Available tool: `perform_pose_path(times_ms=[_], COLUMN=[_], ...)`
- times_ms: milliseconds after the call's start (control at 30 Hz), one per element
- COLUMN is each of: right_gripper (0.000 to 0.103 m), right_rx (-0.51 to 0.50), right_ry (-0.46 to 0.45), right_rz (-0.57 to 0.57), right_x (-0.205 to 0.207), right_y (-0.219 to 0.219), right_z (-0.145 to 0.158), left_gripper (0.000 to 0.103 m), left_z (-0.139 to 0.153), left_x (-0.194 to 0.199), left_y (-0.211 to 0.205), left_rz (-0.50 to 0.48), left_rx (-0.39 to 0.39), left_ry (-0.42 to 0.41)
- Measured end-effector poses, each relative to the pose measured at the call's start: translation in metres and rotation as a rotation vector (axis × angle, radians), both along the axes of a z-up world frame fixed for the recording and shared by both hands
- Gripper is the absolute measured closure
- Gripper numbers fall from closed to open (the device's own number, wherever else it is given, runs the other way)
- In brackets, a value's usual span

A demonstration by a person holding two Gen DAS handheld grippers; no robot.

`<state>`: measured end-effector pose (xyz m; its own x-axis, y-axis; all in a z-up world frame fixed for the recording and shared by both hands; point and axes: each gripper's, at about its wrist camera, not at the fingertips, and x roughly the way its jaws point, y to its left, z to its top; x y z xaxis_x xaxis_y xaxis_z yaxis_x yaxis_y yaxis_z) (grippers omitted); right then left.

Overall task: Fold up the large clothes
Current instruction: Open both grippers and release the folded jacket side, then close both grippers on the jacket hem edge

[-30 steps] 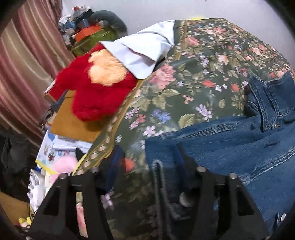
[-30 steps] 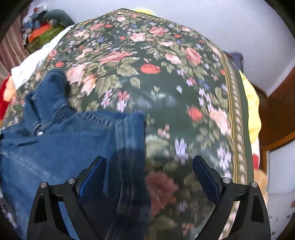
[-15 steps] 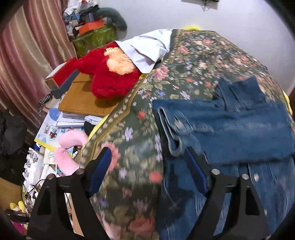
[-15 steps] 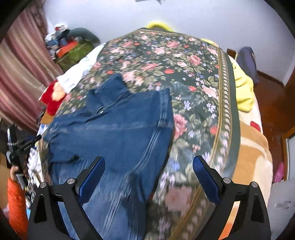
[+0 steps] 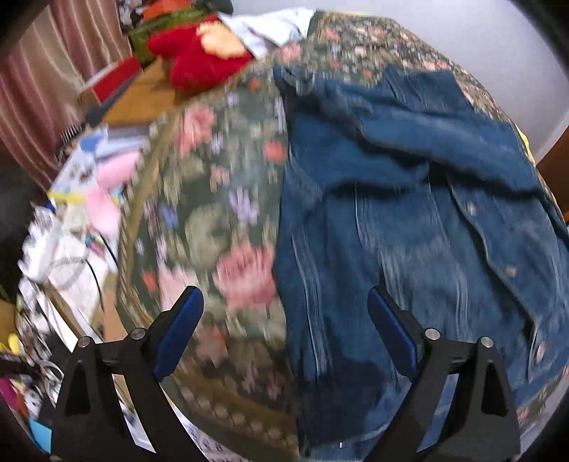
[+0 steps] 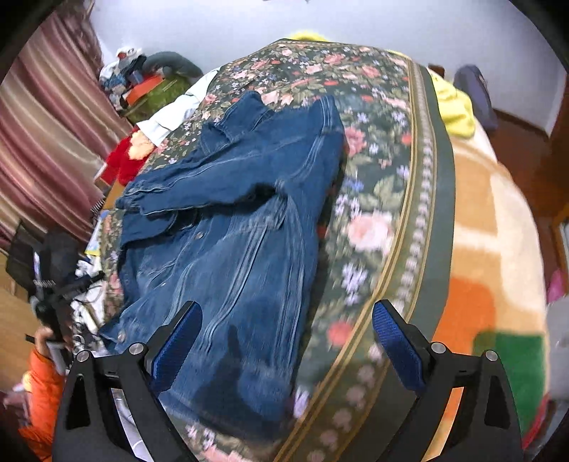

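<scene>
Left view, from the left edge: striped curtain [image 5: 53, 89] up top, floor clutter of papers [image 5: 67, 227] and a pink toy [image 5: 106, 199] below it. A red plush [image 5: 199, 60] and a pale cloth [image 5: 270, 28] farther back, at the bedspread's far edge. Floral bedspread [image 5: 213, 213] in the middle, blurred. Denim jacket [image 5: 409, 213] on the right half of it, lying flat, 1 sleeve folded across the upper body, buttons visible near the right side. Left gripper [image 5: 284, 334] above the jacket's left edge, jaws just opened wide, nothing between the blue pads, no contact with the cloth.

Right view, from the left edge: curtain [image 6: 46, 135] again, an orange sleeve [image 6: 39, 391] low in the corner with a hand [image 6: 46, 337] on a dark device, apparently the other gripper. Jacket [image 6: 231, 231] left of centre on the bedspread [image 6: 384, 177], collar toward the far side, hem toward the camera, sleeve laid across the chest toward the left. Right gripper [image 6: 288, 341] over the hem and the bedspread's border, jaws spread wide, holding nothing, clear of the fabric. Right of the bedspread's border: a checked blanket [image 6: 498, 248] in orange, cream and green, a yellow cloth [image 6: 458, 110] behind it, wooden floor [image 6: 515, 142] beyond.
</scene>
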<state>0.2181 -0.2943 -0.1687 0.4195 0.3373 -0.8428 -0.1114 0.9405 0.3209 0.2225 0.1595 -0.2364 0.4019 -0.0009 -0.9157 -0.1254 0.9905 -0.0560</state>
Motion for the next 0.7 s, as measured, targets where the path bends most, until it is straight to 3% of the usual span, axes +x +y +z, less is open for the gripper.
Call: perform_pose_path(times_ms=[167, 300, 367, 400, 500, 567, 700], right_gripper=[0.010, 0.019, 0.023, 0.029, 0.047, 0.057, 0.074], right_rx=[0.065, 0.119, 0.087, 0.079, 0.091, 0.074, 0.115], right_ry=[0.033, 0.065, 0.046, 0.038, 0.027, 0.023, 0.013], right_rz=[0.010, 0.020, 0.023, 0.027, 0.025, 0.024, 0.031], right_x=[-0.016, -0.021, -0.025, -0.026, -0.029, -0.029, -0.029], right_y=[0.005, 0.013, 0.020, 0.022, 0.025, 0.026, 0.026], right_z=[-0.008, -0.019, -0.021, -0.020, -0.020, -0.021, -0.018], left_gripper=[0.009, 0.011, 0.030, 0.034, 0.052, 0.071, 0.083], left_z=[-0.038, -0.058, -0.062, -0.060, -0.050, -0.040, -0.009], left_x=[-0.020, -0.034, -0.040, -0.042, -0.045, -0.046, -0.045], left_y=[0.004, 0.005, -0.001, -0.006, -0.023, -0.035, -0.052], left_rz=[0.031, 0.075, 0.059, 0.025, -0.047, -0.083, -0.135], left_rx=[-0.136, -0.291, -0.360, -0.381, -0.322, -0.266, -0.185], left_ry=[0.119, 0.172, 0.169, 0.153, 0.122, 0.099, 0.017])
